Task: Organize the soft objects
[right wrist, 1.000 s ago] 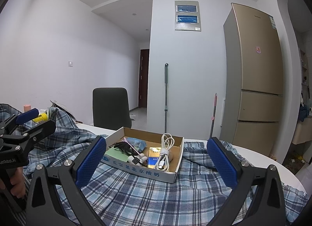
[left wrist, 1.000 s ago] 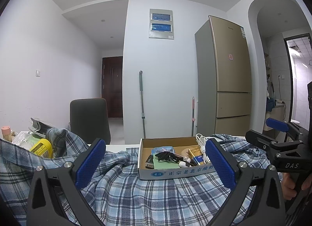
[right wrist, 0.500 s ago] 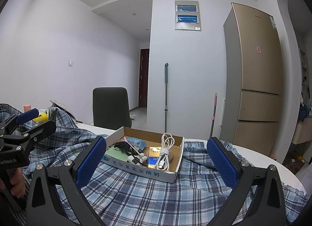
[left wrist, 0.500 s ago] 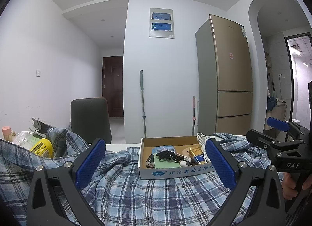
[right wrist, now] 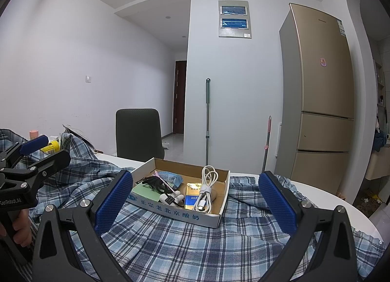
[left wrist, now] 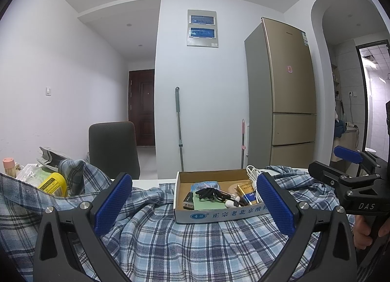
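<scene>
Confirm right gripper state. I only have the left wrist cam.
Observer: Right gripper is open wide, nothing between its pads, with the plaid shirt below.
Operator: Cable in the box? My finger blocks it.
Observer: White cable is coiled, strapped at the middle, lying in the right part of the cardboard box, plug toward the near wall.
Operator: Table right of the shirt?
Observer: Bare white table with a rounded edge shows there.
</scene>
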`<act>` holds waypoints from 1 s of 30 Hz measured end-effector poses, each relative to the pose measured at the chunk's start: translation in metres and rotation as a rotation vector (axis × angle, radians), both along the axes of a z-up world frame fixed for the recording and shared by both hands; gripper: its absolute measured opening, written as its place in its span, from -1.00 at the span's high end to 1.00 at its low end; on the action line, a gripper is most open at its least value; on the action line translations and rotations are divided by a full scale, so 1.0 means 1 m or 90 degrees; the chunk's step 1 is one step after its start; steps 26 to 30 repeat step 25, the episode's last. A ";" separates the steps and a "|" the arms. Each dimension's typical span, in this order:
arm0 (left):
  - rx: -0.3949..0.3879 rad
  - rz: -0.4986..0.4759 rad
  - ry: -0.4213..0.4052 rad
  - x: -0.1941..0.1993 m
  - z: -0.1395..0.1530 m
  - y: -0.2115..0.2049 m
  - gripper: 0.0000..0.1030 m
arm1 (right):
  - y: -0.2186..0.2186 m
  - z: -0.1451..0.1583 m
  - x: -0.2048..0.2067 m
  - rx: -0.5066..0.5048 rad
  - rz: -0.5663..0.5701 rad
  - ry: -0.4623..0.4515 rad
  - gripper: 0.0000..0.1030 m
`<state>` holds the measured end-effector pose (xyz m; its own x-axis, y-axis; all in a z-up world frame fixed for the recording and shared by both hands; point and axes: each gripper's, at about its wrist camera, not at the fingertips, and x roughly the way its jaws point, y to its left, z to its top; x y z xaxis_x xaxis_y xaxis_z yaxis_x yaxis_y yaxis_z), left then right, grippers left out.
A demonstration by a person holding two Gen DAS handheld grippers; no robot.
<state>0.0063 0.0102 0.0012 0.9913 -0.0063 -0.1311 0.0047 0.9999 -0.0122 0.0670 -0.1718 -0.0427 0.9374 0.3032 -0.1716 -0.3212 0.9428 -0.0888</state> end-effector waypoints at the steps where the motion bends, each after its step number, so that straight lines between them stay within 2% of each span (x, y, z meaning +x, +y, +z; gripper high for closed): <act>1: 0.000 0.000 0.000 0.000 0.000 0.000 -1.00 | 0.000 0.000 0.000 0.000 0.000 0.000 -1.00; 30: 0.001 0.002 0.002 0.000 -0.001 0.002 -1.00 | 0.000 0.000 0.000 0.000 0.000 0.001 -1.00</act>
